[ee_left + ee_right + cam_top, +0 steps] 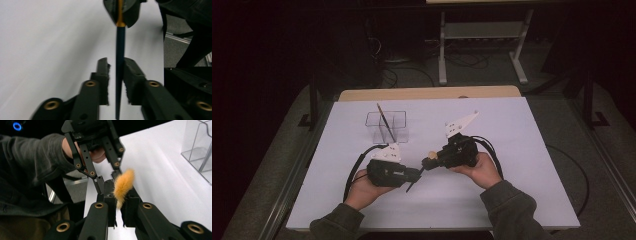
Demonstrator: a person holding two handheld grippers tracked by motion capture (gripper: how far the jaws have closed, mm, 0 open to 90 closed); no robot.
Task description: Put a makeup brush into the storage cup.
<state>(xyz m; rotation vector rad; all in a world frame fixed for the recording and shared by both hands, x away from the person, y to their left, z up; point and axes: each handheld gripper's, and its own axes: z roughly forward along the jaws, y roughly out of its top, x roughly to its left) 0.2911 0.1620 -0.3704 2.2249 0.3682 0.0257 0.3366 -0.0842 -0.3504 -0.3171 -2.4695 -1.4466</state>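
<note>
A brush with a dark blue handle, a gold ferrule and an orange bristle tuft hangs over the white table between both grippers. My right gripper is shut on the brush near the ferrule, with the tuft sticking up between its jaws. In the high view that gripper sits right of centre, pointing left. My left gripper has the handle between its jaws, with a slim gap beside the left pad, so it stands open. From above, the left gripper points right toward the other one.
A clear divided organizer box stands behind the grippers, and a second thin brush leans in it. The box's corner is at the right gripper view's upper right. The white table sheet spreads on all sides; dark floor and a metal stand lie beyond.
</note>
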